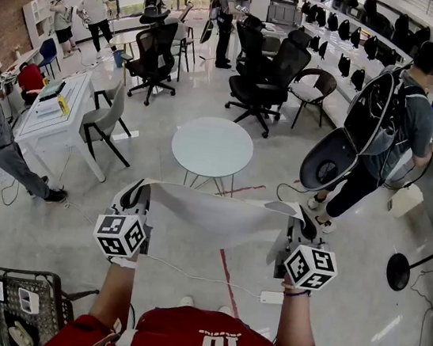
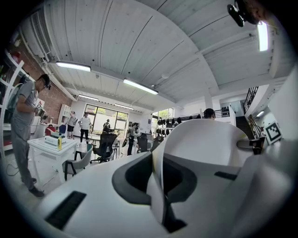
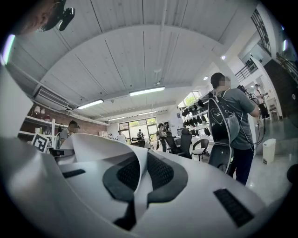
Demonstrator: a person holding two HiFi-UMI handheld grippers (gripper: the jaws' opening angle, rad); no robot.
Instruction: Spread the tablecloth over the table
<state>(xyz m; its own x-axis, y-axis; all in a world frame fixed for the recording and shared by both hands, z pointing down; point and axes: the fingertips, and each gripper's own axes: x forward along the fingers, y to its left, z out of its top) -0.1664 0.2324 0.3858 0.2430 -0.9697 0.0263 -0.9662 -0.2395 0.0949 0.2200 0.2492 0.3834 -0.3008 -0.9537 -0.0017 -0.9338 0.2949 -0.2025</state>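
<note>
Jaws closed tight: left gripper (image 1: 134, 194) and right gripper (image 1: 300, 220) each pinch a tablecloth (image 1: 210, 217) corner; table (image 1: 212, 147) beyond uncovered; spreading all ahead

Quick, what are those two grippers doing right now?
Left gripper: closed on the white fabric tablecloth.
Right gripper: closed on the same tablecloth.

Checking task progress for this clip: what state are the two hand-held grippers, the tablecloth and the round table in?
left hand-held gripper: shut, pinching the top edge of the tablecloth.
right hand-held gripper: shut, pinching the same edge at its other end.
tablecloth: held in the air, stretched between the two grippers and hanging down, not yet on the table.
round table: uncovered, standing beyond the cloth.
</note>
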